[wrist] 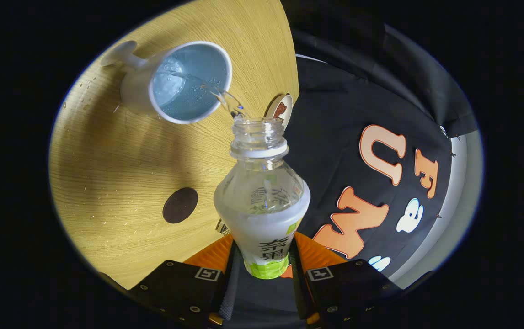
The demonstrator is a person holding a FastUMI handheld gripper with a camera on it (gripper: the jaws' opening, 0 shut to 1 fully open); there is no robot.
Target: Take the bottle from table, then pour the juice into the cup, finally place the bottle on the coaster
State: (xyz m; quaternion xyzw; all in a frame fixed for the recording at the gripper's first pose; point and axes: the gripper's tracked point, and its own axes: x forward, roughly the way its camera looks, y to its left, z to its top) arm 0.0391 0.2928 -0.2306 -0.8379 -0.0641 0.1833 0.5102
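Observation:
My gripper point(264, 265) is shut on a clear plastic bottle point(262, 201) with a white and green label, holding it by its lower body between both fingers. The bottle has no cap and is tipped toward a white cup point(177, 82) that stands on the wooden table point(120, 155) beyond the fingers. A thin clear stream point(218, 93) runs from the bottle's mouth over the cup's rim into liquid inside the cup. A round coaster point(280, 108) with a brown picture lies at the table's edge, just beyond the bottle's mouth.
A dark round disc point(180, 205) lies on the table left of the bottle's body. Small droplets speckle the wood near the cup's handle point(118, 54). The table ends right beside the coaster, with the black cloth wall past it.

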